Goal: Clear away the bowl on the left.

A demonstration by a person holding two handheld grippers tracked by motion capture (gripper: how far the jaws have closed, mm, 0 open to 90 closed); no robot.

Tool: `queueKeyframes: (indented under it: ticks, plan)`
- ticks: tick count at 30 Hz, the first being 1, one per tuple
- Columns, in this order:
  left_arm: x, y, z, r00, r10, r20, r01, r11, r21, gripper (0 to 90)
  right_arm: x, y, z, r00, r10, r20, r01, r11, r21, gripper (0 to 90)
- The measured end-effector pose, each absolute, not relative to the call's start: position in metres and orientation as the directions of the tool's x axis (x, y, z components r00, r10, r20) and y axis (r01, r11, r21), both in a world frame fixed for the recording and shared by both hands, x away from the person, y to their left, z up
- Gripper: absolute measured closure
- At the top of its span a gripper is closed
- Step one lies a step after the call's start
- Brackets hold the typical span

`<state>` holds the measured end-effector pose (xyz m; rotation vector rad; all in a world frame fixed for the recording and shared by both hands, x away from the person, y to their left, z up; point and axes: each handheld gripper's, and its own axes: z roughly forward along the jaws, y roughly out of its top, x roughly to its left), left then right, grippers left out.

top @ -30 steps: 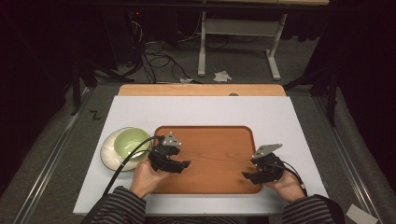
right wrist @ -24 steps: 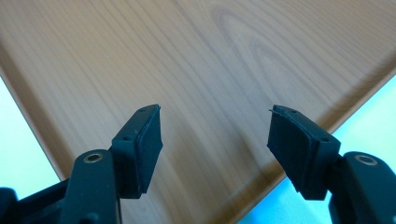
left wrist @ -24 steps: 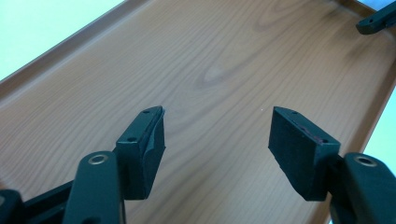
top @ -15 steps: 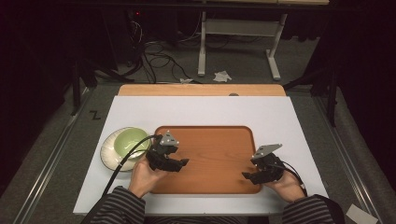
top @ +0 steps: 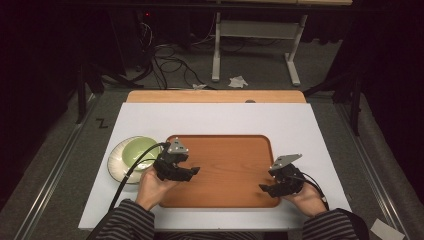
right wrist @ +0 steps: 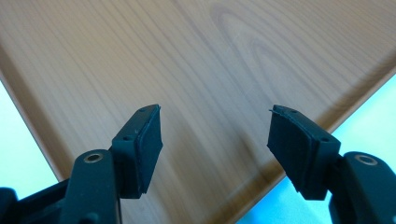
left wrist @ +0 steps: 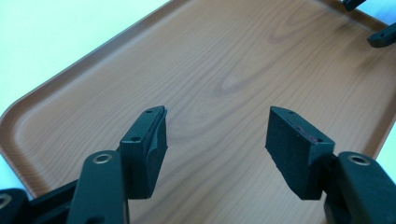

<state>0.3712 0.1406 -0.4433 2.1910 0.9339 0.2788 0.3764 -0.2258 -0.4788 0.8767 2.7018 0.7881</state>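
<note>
1. Tray (top: 225, 167) lies flat on the white desk (top: 215, 120), centred near the person; wooden, stiff, probably light, smooth and a bit slippery.
2. Left tool (top: 192, 171) and right tool (top: 265, 187) hover over its two ends, jaws wide apart, holding nothing.
3. Grip judged best at the raised rim on both short sides.
4. Bowl (top: 137, 151) on a plate (top: 116, 162) sits just beside the left edge; open room lies ahead and right.

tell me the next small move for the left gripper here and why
Probably swing the left gripper left toward the green bowl on its plate. Its jaws stand open and empty above the bare wooden tray, as do the right gripper's, and the bowl is the nearest thing to pick up.
</note>
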Motion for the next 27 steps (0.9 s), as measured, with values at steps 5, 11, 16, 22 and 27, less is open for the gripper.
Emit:
queueKeyframes:
  ticks: [5,11,16,22,27]
  plan:
    - [0.371,0.143,-0.439,0.712,0.691,-0.129,0.552,-0.437,0.710,39.0,0.376,-0.226,-0.479,-0.809,0.587,-0.023,0.483,0.686,0.544,36.7]
    - [0.372,0.146,-0.439,0.705,0.699,-0.117,0.555,-0.442,0.704,39.1,0.376,-0.226,-0.479,-0.806,0.592,-0.019,0.489,0.684,0.542,36.7]
    - [0.370,0.150,-0.436,0.696,0.708,-0.118,0.552,-0.424,0.718,39.3,0.376,-0.226,-0.479,-0.807,0.591,-0.019,0.487,0.683,0.545,36.7]
    - [0.372,0.157,-0.433,0.678,0.726,-0.114,0.556,-0.405,0.726,40.0,0.377,-0.226,-0.479,-0.805,0.593,-0.021,0.490,0.685,0.540,36.7]
    - [0.372,0.161,-0.430,0.670,0.733,-0.120,0.559,-0.391,0.731,39.7,0.376,-0.226,-0.479,-0.809,0.588,-0.023,0.483,0.686,0.544,36.7]
